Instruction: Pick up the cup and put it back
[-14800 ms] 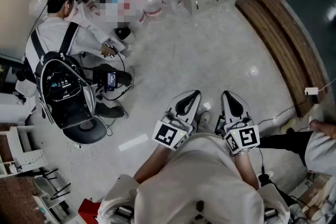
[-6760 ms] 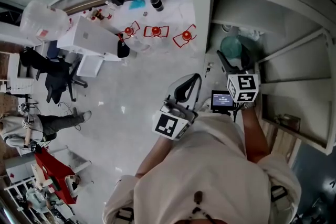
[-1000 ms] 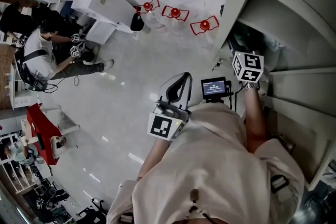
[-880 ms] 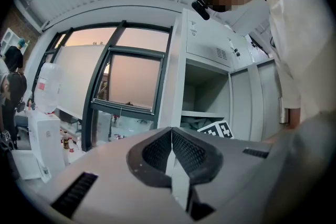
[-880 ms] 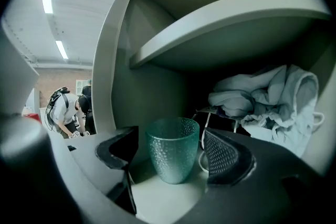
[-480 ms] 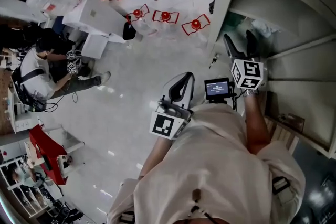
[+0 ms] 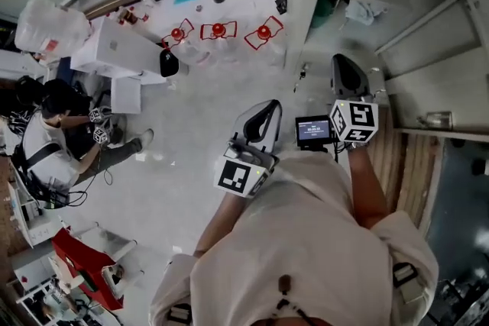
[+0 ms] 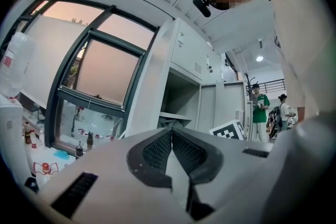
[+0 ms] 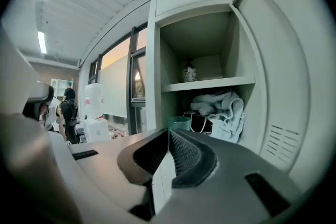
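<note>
Head view: left gripper [image 7: 267, 106], right gripper [image 7: 345, 62], one cup [image 7: 324, 11], three jugs [image 7: 218, 31].

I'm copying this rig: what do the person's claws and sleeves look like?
The left claw and right claw are pale grey shells, tapering, with dark mesh-textured pads. Each carries a white cube with black square markers. A lit screen sits by the right one. The right claw has just closed on nothing. The person wears a pale short-sleeved shirt.
</note>
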Tool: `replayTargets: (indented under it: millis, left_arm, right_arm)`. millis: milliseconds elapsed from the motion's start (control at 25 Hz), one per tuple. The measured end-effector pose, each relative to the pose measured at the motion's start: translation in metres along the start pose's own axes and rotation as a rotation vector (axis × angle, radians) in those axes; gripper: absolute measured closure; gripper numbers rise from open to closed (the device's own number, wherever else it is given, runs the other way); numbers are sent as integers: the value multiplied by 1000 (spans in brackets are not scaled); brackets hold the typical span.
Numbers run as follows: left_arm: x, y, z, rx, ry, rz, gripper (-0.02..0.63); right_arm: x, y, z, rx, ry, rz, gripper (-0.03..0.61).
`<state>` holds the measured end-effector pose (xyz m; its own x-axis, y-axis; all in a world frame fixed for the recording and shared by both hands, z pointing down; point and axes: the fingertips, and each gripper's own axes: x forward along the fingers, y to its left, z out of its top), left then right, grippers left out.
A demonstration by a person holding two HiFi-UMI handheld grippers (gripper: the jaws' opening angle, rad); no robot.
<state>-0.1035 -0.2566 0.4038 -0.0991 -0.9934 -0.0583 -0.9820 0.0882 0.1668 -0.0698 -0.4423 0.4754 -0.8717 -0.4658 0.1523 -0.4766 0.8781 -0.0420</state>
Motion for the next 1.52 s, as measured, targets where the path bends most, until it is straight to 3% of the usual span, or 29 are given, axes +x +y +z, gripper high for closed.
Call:
replayTargets:
  millis: [200,560,760,920,1080,1280,1520]
  left_arm:
    - [-21,-9,-6,-30,20,-120,604]
    - [-56,-43,-19,-93,70,-345,604]
    - [-65,-66,-22,-76,79,-425,604]
    - [-77,-80,-14,-59,50,-426,604]
    - [-98,-87,-10,-45,32,-385,604]
    - [-145,-104,-19,-51,60,-320,604]
    - [-216,-144,-20,-27,68,-308,604]
  right_arm:
    - [-49,20,-2,55,5,-76,554]
    - [-152,71,10,46,-5,-205,554]
    - [-208,82,11,69,-22,-280,554]
    - [-244,87,10,106,-48,-285,554]
    - [-264,106,7,155,-89,-227,554]
    - [-301,145,3,137,-101,-149,554]
    - [-370,186,-6,109,-109,-120,554]
